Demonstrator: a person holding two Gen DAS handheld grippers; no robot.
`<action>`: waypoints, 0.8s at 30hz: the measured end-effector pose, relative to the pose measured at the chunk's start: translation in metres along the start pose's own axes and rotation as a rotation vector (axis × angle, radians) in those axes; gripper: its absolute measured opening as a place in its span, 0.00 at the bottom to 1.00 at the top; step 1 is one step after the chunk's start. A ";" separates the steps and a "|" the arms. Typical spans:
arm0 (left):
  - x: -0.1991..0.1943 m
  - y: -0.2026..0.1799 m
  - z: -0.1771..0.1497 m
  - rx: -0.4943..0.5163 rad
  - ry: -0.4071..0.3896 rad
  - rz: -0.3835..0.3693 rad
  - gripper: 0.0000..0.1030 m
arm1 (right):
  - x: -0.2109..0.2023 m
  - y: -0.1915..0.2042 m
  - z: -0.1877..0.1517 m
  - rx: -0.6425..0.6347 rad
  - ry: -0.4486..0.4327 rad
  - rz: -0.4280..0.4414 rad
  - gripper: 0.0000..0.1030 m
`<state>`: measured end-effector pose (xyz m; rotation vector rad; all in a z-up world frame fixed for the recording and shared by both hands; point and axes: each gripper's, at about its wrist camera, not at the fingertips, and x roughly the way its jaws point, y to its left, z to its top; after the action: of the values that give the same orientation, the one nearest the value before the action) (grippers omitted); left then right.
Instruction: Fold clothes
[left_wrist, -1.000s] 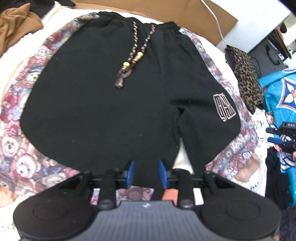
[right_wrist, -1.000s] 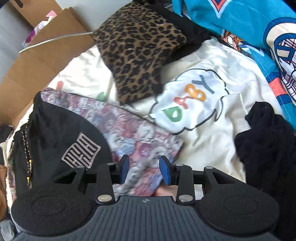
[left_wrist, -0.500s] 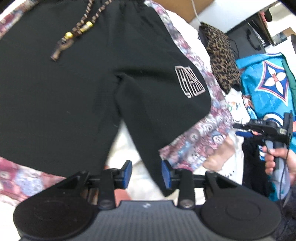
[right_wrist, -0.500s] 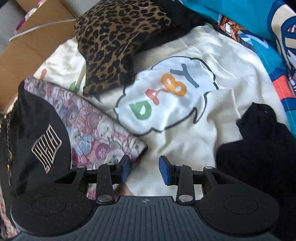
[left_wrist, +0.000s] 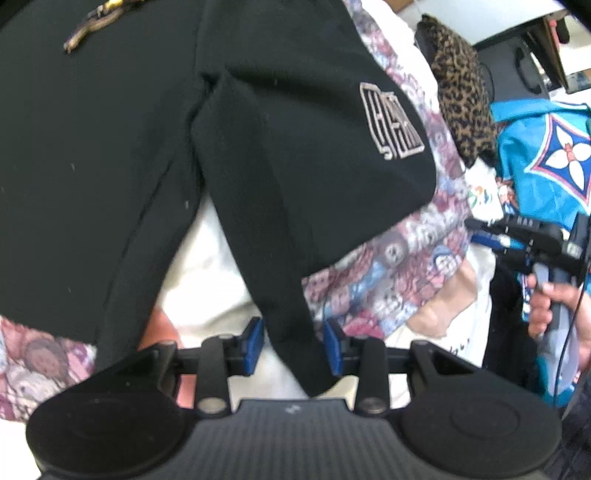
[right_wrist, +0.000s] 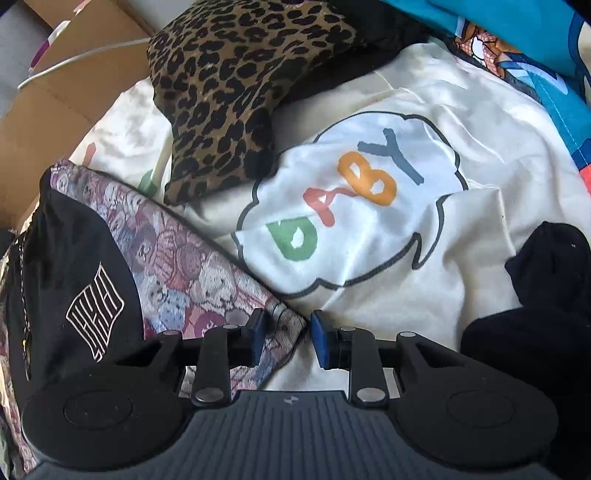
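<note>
Black shorts (left_wrist: 110, 155) with bear-print side panels (left_wrist: 399, 266) and a pale logo (left_wrist: 391, 122) lie flat on a cream sheet. My left gripper (left_wrist: 293, 345) is open at the near hem, and the inner corner of the right leg (left_wrist: 295, 332) lies between its fingers. My right gripper (right_wrist: 288, 341) is open too. The outer bear-print corner (right_wrist: 284, 317) of that same leg reaches into its gap. In the left wrist view a hand (left_wrist: 554, 306) holds the right gripper (left_wrist: 517, 243) just past that leg's outer edge.
A leopard-print garment (right_wrist: 236, 85) lies beyond the shorts. A cream sheet with a "BABY" print (right_wrist: 354, 206) spreads to the right, with a black garment (right_wrist: 535, 314) and a blue patterned one (right_wrist: 517, 40) on it. Brown cardboard (right_wrist: 55, 110) sits at the far left.
My left gripper has moved right and down from the shorts' middle to the right leg's inner hem corner. My right gripper has come up to the bear-print corner and its gap has narrowed.
</note>
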<state>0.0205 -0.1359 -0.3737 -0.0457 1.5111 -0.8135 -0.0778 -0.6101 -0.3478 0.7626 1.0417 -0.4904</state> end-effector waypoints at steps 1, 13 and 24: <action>-0.001 -0.001 -0.002 0.011 -0.002 0.011 0.37 | 0.000 0.000 0.000 -0.002 0.001 0.002 0.32; -0.004 0.007 -0.013 -0.080 -0.030 -0.010 0.35 | 0.001 0.009 0.000 -0.033 0.010 0.013 0.04; -0.007 0.004 -0.018 -0.113 0.023 -0.196 0.03 | -0.026 0.014 0.013 -0.060 -0.057 0.003 0.04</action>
<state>0.0069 -0.1213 -0.3714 -0.2727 1.5907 -0.8856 -0.0722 -0.6101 -0.3156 0.6935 0.9978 -0.4734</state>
